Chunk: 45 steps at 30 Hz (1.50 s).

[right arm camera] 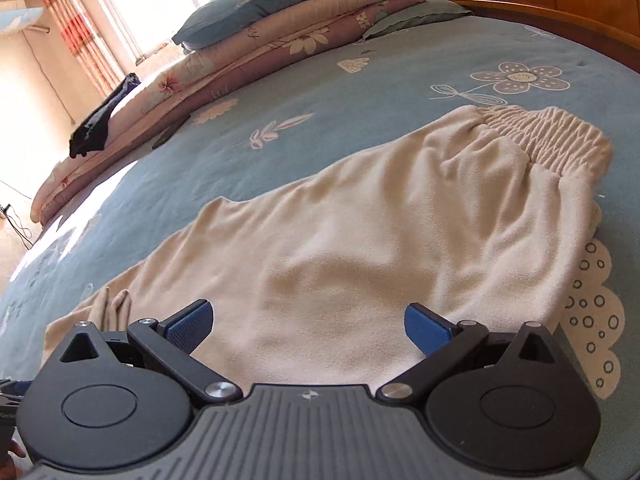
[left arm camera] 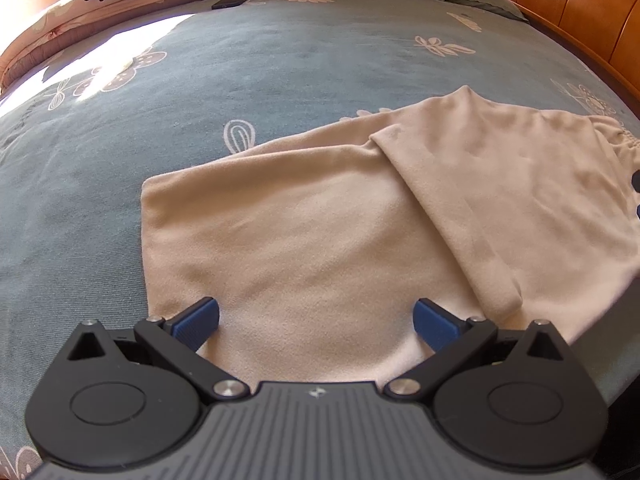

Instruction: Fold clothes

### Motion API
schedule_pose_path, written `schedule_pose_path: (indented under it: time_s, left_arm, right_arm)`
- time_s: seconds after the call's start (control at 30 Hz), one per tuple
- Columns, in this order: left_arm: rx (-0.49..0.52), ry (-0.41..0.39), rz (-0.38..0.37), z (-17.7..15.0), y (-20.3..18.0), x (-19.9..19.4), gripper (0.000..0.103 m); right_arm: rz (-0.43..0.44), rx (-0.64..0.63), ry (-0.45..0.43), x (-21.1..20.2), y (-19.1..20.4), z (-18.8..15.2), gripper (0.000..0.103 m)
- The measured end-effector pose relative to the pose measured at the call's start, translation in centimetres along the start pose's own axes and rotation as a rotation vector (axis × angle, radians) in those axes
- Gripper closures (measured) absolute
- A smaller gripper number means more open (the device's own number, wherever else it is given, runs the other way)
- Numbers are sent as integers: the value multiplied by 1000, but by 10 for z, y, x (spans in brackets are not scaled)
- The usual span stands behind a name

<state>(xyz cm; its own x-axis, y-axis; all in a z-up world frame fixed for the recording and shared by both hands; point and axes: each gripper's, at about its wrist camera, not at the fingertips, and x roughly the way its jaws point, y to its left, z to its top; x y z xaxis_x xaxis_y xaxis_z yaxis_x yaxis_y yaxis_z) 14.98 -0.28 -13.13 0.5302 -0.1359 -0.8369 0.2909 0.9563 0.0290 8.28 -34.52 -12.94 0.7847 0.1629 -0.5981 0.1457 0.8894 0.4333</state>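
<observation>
Trousers (right arm camera: 360, 240) lie on bed (right arm camera: 360, 92) — bedding (right arm camera: 280, 28) behind.

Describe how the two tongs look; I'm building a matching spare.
The left tongs and right tongs look alike: black linkage arms with silver pivot screws, two round black housings, a ribbed grey body bearing a small white mark, and blue ridged fingertips. No cables or sleeves show.

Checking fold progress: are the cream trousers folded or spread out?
Partly folded: the cream trousers lie flat on the bed with one layer lapped diagonally over another; the waistband is still extended.

Blue flowered bed (left arm camera: 280, 64) bears cream trousers (left arm camera: 320, 240) (folded quilts (right arm camera: 248, 60) behind)
</observation>
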Motion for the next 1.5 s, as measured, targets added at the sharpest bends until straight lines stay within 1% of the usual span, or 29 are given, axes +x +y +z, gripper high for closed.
schedule_pose_path:
  time_s: [0.03, 0.07, 0.17, 0.2, 0.27, 0.33, 0.4, 0.47, 0.63, 0.77, 0.83, 0.9, 1.1, 1.2, 1.27, 1.33, 1.4, 1.47, 1.5]
  left_arm:
    - [24, -2, -2, -2, -4, -3, 1]
    - [49, -2, -6, -4, -9, -5, 1]
    - [67, 9, -4, -12, -15, -1, 0]
    - [61, 10, -11, -13, -14, 0, 0]
    - [43, 9, -27, -16, -11, 2, 0]
    - [60, 14, -29, -17, -12, 2, 0]
    - [82, 17, -21, -17, -15, 3, 0]
    - [89, 17, -11, -18, -17, 4, 0]
    - [82, 2, -8, -21, -17, 3, 0]
    - [73, -31, -11, -24, -17, 1, 0]
    - [70, -60, -10, -29, -17, 0, 0]
    - [71, -65, -7, -30, -17, 0, 0]
    - [79, -25, -7, -23, -17, 2, 0]
    - [81, -32, -13, -25, -22, -5, 1]
    - [82, -38, -18, -27, -25, -10, 1]
    - [83, -43, -22, -29, -28, -15, 1]
    - [84, -49, -26, -31, -31, -20, 1]
    - [85, -55, -31, -32, -34, -25, 1]
    - [84, -42, -32, -35, -35, -22, 1]
  right_arm:
    - [44, -15, -4, -5, 4, 0, 0]
    - [45, -31, 7, -4, 7, -2, 0]
    - [31, -78, 44, 1, 16, -9, 0]
    - [8, -72, 80, 7, 16, -13, 0]
    - [-24, -68, 116, 18, 13, -20, 0]
    - [-43, -136, 101, 19, 19, -27, 0]
    - [-78, -207, 106, 22, 28, -31, 0]
    - [-108, -244, 103, 24, 33, -36, 0]
    - [-158, -278, 117, 29, 39, -38, 0]
    - [-216, -367, 142, 36, 49, -45, 0]
    - [-229, -359, 131, 37, 49, -46, 0]
    - [-241, -348, 118, 37, 50, -47, 0]
    - [-250, -352, 90, 37, 51, -50, 0]
    - [-245, -349, 88, 33, 52, -48, 0]
    - [-189, -313, 65, 21, 54, -43, 0]
    - [-134, -318, 33, 10, 60, -41, 0]
    - [-133, -363, 22, 9, 68, -44, 0]
    - [-141, -384, 49, 15, 71, -49, 0]
    - [-151, -381, 74, 21, 70, -53, 0]
